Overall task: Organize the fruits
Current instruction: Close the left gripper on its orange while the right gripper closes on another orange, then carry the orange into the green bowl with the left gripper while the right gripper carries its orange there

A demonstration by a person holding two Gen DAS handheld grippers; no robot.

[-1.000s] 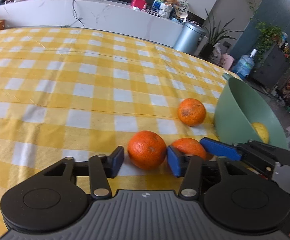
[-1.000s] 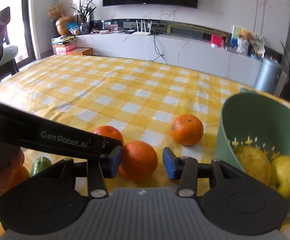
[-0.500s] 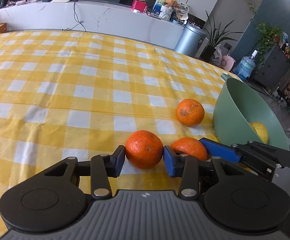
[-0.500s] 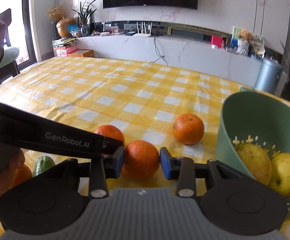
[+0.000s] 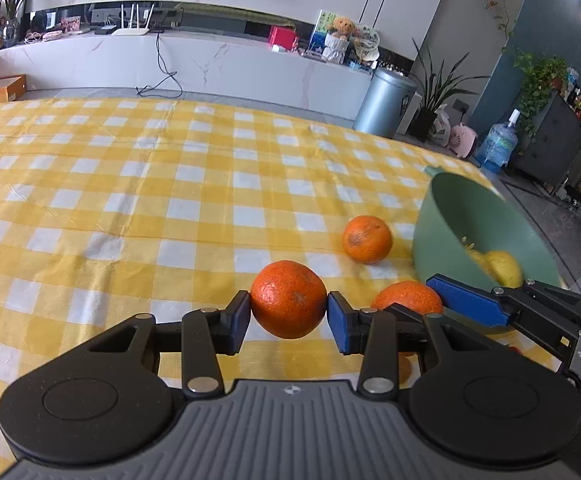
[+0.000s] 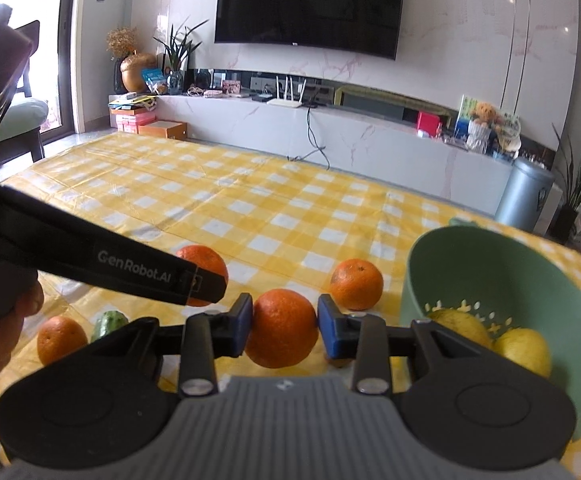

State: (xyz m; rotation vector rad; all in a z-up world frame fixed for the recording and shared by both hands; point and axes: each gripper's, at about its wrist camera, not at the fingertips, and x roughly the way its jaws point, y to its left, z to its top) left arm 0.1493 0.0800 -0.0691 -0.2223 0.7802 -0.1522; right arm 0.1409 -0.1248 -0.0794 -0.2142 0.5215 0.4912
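1. Both hand-held grippers were clamped on fruit: the left gripper [image 5: 289, 316] gripped a round, dimpled orange [image 5: 288, 298] between its blue pads, and the right gripper [image 6: 284, 326] held a second orange [image 6: 281, 328]. The right jaws had just been closing on that fruit, and its pads pressed both sides.
2. Each orange sat squarely between the pads, apparently lifted clear of the yellow-and-white checked tablecloth [image 5: 138, 208].
3. Judging by the layout, the step in hand was carrying the picked fruit to the pale green plastic colander bowl [image 6: 502, 264], which stood ahead and to the right of both grippers and already held two yellow, lemon-like fruits [image 6: 524, 350].
4. The next move would call for swinging each gripper rightward over the bowl's rim and lowering it before letting go, one after the other so the tools do not collide.
5. A third orange [image 5: 367, 239] lay ahead of the left gripper, near the bowl's wall; another orange [image 6: 57, 340] and a small green fruit [image 6: 108, 323] lay to the left of the right gripper.
6. The peel looked waxy and firm, the cloth smooth and faintly creased.
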